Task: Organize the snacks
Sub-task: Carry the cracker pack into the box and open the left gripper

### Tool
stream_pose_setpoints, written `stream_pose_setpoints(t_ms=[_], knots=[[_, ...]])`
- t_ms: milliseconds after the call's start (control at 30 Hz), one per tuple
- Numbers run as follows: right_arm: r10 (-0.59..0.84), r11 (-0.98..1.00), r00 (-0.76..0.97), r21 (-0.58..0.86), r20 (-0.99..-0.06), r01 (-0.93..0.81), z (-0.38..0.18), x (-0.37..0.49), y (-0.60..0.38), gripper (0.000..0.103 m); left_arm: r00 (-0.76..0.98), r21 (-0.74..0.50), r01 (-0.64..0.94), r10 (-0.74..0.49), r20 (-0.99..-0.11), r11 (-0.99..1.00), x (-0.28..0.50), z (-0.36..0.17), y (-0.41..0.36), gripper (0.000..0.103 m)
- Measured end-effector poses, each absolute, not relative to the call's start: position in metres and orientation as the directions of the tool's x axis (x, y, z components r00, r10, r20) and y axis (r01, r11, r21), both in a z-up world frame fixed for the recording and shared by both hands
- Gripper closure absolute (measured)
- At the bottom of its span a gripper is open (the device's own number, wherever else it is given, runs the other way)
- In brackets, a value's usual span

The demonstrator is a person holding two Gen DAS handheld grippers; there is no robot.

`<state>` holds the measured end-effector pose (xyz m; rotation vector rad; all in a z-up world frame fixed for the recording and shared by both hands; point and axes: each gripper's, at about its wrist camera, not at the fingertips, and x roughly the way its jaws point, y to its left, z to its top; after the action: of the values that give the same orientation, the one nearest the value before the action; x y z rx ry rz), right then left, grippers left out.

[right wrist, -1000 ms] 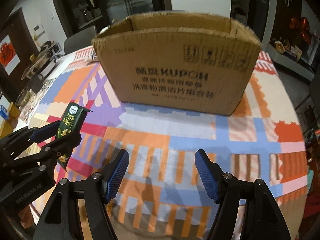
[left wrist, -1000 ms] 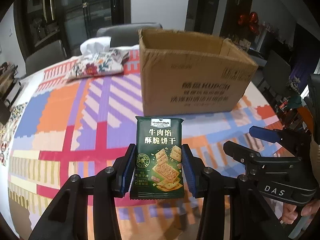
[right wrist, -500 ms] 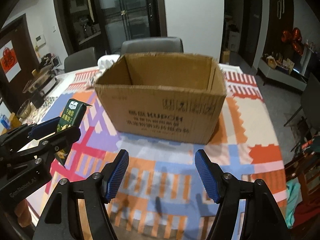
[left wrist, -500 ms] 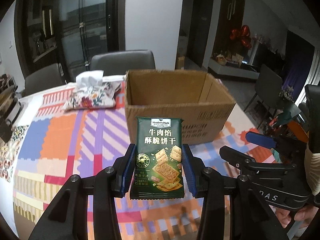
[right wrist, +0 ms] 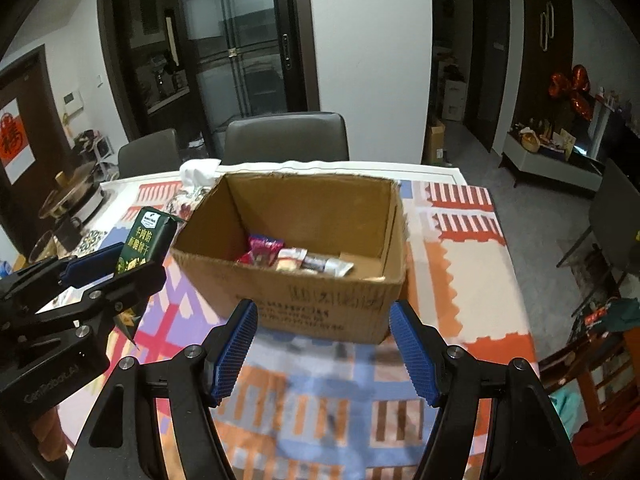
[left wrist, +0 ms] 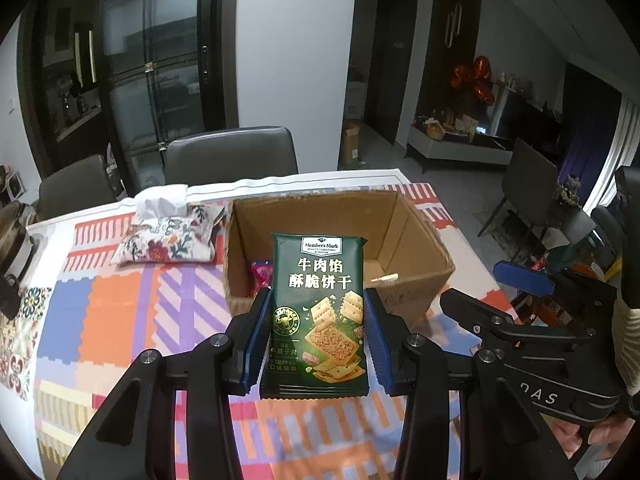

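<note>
My left gripper (left wrist: pixel 318 344) is shut on a green cracker packet (left wrist: pixel 318 312), held upright above the table, just in front of the open cardboard box (left wrist: pixel 416 236). In the right wrist view the same packet (right wrist: pixel 146 240) and left gripper (right wrist: pixel 112 268) show at the left of the box (right wrist: pixel 304 304). Several snack packets (right wrist: pixel 296 258) lie on the box floor. My right gripper (right wrist: pixel 324 354) is open and empty, raised in front of the box's near wall; it also shows in the left wrist view (left wrist: pixel 500 296).
A floral pouch with a white tissue (left wrist: pixel 168 236) lies left of the box on the colourful tablecloth (left wrist: pixel 108 320). Grey chairs (left wrist: pixel 232 156) stand behind the table. A pot (right wrist: pixel 76 196) sits at the far left edge.
Both grippers have risen, so the views now look down into the box and its contents show. The left gripper still holds the packet; the right stays open.
</note>
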<state>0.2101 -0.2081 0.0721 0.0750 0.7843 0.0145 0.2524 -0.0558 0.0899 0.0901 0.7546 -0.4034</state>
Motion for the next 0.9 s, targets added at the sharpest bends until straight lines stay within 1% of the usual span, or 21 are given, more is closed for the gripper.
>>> stream_pose_setpoints(t_ms=[367, 633, 900], knots=[[0.003, 0.997, 0.676, 0.052, -0.737, 0.052, 0.081, 0.251, -0.231, 0.034, 0.643, -0.035, 0.391, -0.301, -0.704, 0.92, 0.298, 0.099, -0.083, 0.059], [-0.04, 0.998, 0.642, 0.005, -0.765, 0.068, 0.084, 0.274, -0.244, 0.034, 0.613, -0.039, 0.385, -0.287, -0.736, 0.922, 0.326, 0.089, -0.103, 0.059], [-0.071, 0.995, 0.615, -0.017, -0.785, 0.094, 0.08, 0.288, -0.259, 0.033, 0.599, 0.001, 0.372, -0.24, -0.764, 0.928, 0.348, 0.082, -0.127, 0.058]])
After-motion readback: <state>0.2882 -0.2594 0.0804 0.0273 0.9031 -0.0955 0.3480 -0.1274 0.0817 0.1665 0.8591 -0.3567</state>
